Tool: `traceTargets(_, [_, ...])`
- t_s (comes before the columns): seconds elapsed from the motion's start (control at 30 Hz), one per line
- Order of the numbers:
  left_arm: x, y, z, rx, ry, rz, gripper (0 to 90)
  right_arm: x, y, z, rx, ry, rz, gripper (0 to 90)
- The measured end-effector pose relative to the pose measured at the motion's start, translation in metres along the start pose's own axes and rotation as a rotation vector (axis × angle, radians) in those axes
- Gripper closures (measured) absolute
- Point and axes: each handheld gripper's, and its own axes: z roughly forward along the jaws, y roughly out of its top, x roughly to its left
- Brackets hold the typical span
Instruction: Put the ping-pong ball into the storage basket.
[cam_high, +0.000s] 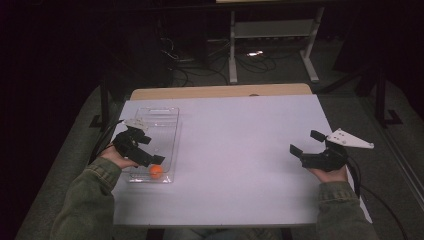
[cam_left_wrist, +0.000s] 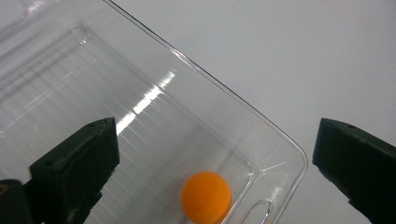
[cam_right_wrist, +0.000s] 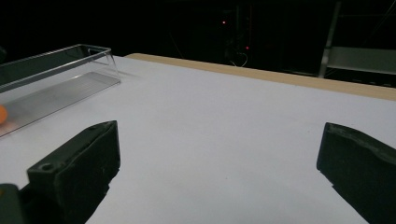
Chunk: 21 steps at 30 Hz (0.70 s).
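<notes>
A white table (cam_high: 240, 160) is seen, with a clear plastic tray (cam_high: 170, 116) lying at its left side, long axis running away from the person. The left gripper (cam_high: 150, 150) is held over the tray's near end, jaws spread wide with nothing between them; the right gripper (cam_high: 306, 142) is held well apart at the right edge, jaws likewise spread. An orange ball (cam_high: 156, 171), round and without heading, is found in the tray's near corner, just beside the left gripper, with nothing lying over it.

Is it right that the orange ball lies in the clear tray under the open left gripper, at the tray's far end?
Not quite. The orange ball lies at the near end of the clear tray, toward the person, under the open left gripper; the high view shows it.
</notes>
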Motion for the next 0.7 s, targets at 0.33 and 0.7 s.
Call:
traceTargets(0.33, [-0.008,-0.005,-0.018,-0.107,0.047,0.022,0.0,0.0,0.0,0.0,0.002,0.0,0.0,0.0])
traceTargets(0.7, [-0.006,-0.029,-0.024,-0.186,0.072,-0.016,0.0,0.001,-0.001,0.0,0.012,0.0,-0.003,0.0])
